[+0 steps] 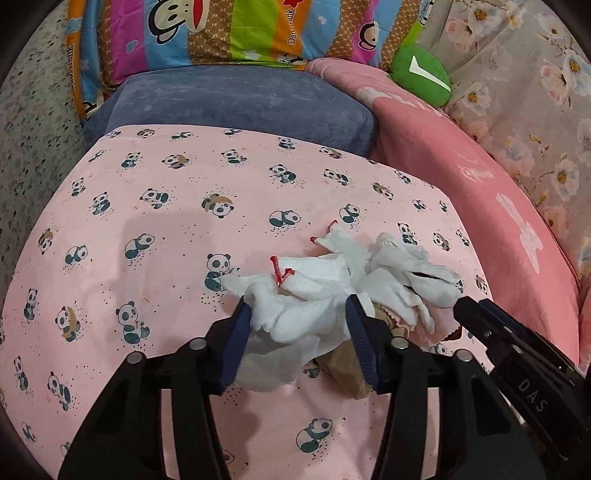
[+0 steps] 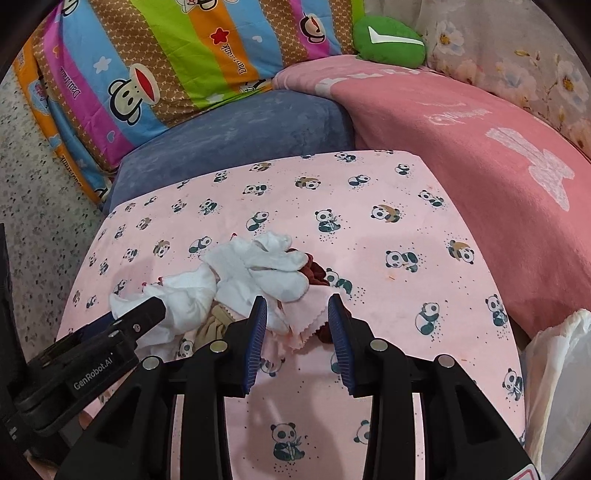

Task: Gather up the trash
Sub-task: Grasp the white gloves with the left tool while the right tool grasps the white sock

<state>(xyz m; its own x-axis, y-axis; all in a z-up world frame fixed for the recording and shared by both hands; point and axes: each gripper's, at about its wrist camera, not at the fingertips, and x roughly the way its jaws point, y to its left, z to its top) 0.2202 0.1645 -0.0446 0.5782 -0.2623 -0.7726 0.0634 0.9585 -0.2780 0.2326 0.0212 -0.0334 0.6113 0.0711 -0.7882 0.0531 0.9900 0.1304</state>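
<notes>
A heap of white gloves (image 1: pixel 332 273) (image 2: pixel 258 266) lies on the pink panda-print sheet (image 1: pixel 166 229) (image 2: pixel 388 295), mixed with a pale pink cloth (image 2: pixel 303 317), a tan cloth (image 1: pixel 343 365) (image 2: pixel 214 325) and a dark red cloth (image 2: pixel 314 275). My left gripper (image 1: pixel 295 306) (image 2: pixel 155 310) is shut on a white glove at the near left of the heap, with both blue pads pressed against it. My right gripper (image 2: pixel 297 301) (image 1: pixel 465 306) is at the heap's right side, and the pink cloth fills the gap between its pads.
Behind the sheet are a blue cushion (image 1: pixel 236 107) (image 2: pixel 240 133), a striped cartoon pillow (image 1: pixel 221 33) (image 2: pixel 166 62), a pink blanket (image 1: pixel 480 192) (image 2: pixel 480 147) and a green plush (image 1: pixel 421 70) (image 2: pixel 388 40). A white plastic bag (image 2: pixel 554 354) sits at the right edge.
</notes>
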